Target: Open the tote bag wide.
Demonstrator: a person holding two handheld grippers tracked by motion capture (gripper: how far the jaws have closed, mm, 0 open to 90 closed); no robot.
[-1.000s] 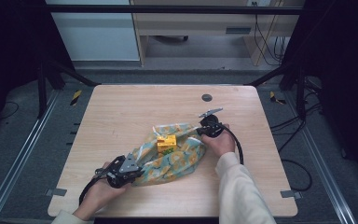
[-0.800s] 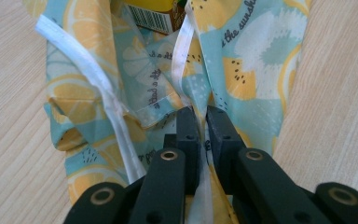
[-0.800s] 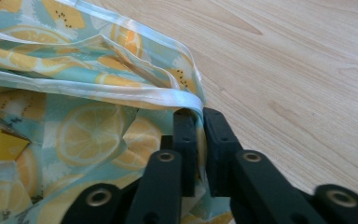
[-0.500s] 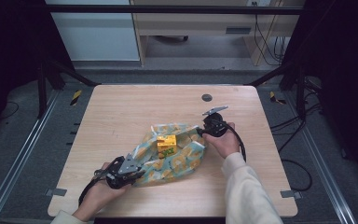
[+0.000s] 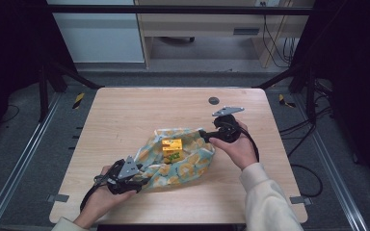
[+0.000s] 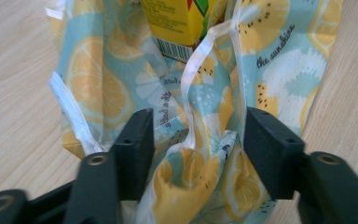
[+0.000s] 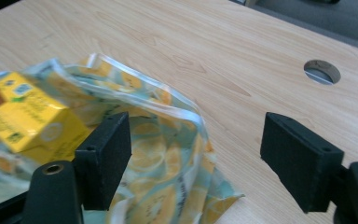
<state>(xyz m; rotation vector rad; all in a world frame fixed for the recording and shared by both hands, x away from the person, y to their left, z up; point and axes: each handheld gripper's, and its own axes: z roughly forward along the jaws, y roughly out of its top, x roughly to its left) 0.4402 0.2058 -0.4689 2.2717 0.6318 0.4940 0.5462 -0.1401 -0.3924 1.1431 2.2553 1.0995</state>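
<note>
A light blue bag printed with lemon slices (image 5: 188,163) lies crumpled on the wooden table (image 5: 125,110), with a yellow carton (image 5: 172,148) in its middle. My left gripper (image 5: 142,177) rests at the bag's near left corner. Its jaws have just been opening and stand apart, with a loose fold of the bag (image 6: 196,121) between them and the carton (image 6: 177,23) beyond. My right gripper (image 5: 205,133) hovers over the bag's far right edge. Its jaws have just been opening too and are open (image 7: 196,144) with nothing between them, above the bag's rim (image 7: 168,121) and beside the carton (image 7: 28,116).
A round cable hole (image 5: 214,100) sits in the table near its far edge, also in the right gripper view (image 7: 322,71). Bare wood surrounds the bag on all sides. Dark frame posts and cables stand off the table's right side.
The right gripper let go of the bag's right edge, opened and lifted up and away from it. The left gripper's jaws spread apart while its hand stayed put. The bag has slackened.
</note>
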